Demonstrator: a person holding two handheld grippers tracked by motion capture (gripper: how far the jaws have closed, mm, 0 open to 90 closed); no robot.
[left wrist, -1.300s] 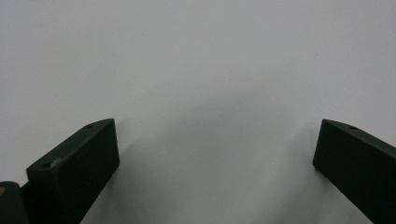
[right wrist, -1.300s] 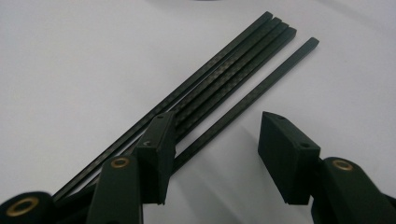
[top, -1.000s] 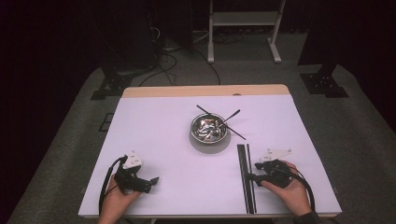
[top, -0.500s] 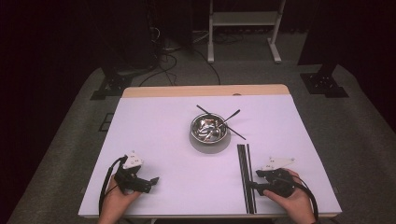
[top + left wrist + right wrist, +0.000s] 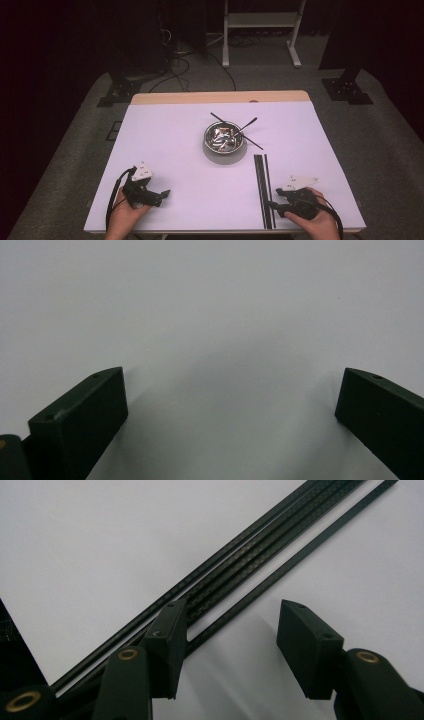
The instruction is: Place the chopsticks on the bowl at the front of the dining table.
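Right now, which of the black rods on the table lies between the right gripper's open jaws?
The outermost rod, lying apart from the bundled rods, runs between the open jaws of the right gripper.

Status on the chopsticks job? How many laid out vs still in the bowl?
Done: several black chopsticks lie side by side on the table. In hand: the right gripper is open, jaws astride the outermost stick, gripping nothing. The left gripper is open over bare table. Left: at least two sticks still lean in the metal bowl.
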